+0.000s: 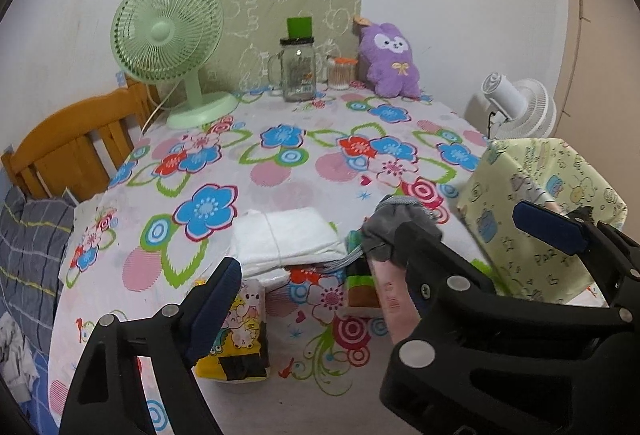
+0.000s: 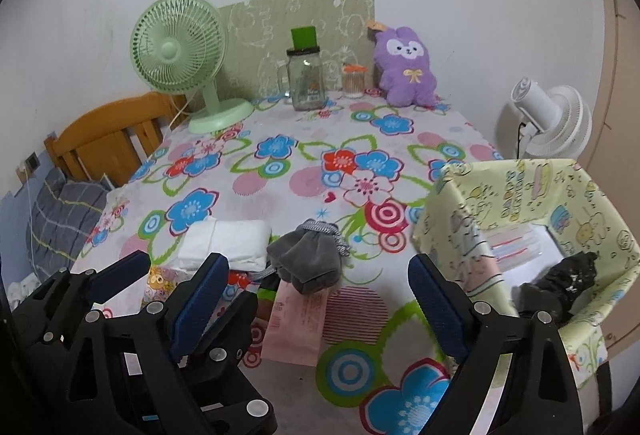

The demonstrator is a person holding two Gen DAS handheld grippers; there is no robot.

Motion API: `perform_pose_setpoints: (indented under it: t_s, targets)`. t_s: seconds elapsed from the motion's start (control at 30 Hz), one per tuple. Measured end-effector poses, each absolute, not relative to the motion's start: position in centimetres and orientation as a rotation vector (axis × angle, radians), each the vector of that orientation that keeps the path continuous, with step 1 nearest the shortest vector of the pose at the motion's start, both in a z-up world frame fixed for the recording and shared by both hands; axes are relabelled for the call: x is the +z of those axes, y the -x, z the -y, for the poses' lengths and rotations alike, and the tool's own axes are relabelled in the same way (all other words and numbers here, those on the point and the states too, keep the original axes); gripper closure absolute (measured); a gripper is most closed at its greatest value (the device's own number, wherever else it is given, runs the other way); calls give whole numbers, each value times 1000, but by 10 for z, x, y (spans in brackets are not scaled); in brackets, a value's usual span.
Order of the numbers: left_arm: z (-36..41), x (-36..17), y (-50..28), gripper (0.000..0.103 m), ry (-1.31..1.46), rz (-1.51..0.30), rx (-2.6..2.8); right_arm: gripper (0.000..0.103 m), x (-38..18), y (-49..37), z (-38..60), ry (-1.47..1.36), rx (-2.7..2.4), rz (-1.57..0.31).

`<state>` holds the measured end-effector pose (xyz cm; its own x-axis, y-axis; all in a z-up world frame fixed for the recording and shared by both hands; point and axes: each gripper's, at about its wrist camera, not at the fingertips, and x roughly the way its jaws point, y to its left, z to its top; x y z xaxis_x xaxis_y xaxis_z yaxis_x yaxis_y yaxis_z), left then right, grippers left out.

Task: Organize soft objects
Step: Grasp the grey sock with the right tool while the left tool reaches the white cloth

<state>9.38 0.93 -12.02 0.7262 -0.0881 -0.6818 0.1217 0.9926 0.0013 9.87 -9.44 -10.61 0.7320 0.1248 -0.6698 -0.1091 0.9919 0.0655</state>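
The grey gloves point(image 2: 308, 255) lie on the floral tablecloth point(image 2: 304, 171) near the table's front edge. In the right wrist view their long axis runs from the striped cuffs at 1 o'clock to the fingertips at 7 o'clock. The fingertips rest on a pink packet point(image 2: 298, 327); its print is too small to read.

The folded white cloth point(image 2: 228, 245) lies just beside the gloves at 9 o'clock, long axis running 3 to 9. In front of it sits a yellow cartoon-print tissue pack point(image 1: 240, 331); no wording is legible.

The pale green fabric bin point(image 2: 520, 195) stands at 3 o'clock of the gloves, open top tilted toward the camera, a black item point(image 2: 560, 283) inside. Its printed lettering cannot be read.

Left gripper point(image 1: 320, 271): jaws spread, nothing pinched, above the tissue pack and packet.

Right gripper point(image 2: 316, 299): jaws spread, nothing pinched, the gloves ahead between the fingers.
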Motion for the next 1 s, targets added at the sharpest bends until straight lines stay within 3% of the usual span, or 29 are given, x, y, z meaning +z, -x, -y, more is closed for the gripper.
perform_pose_setpoints:
  t_s: [0.67, 0.83, 1.0]
  targets:
    - [-26, -149, -131, 20, 4, -820, -76, 19, -139, -147, 84, -10, 116, -835]
    - [-26, -152, -137, 20, 5, -833, -71, 38, -146, -156, 86, -27, 127, -863]
    - [-27, -153, -140, 20, 11, -840, -61, 48, -146, -157, 84, -23, 143, -863]
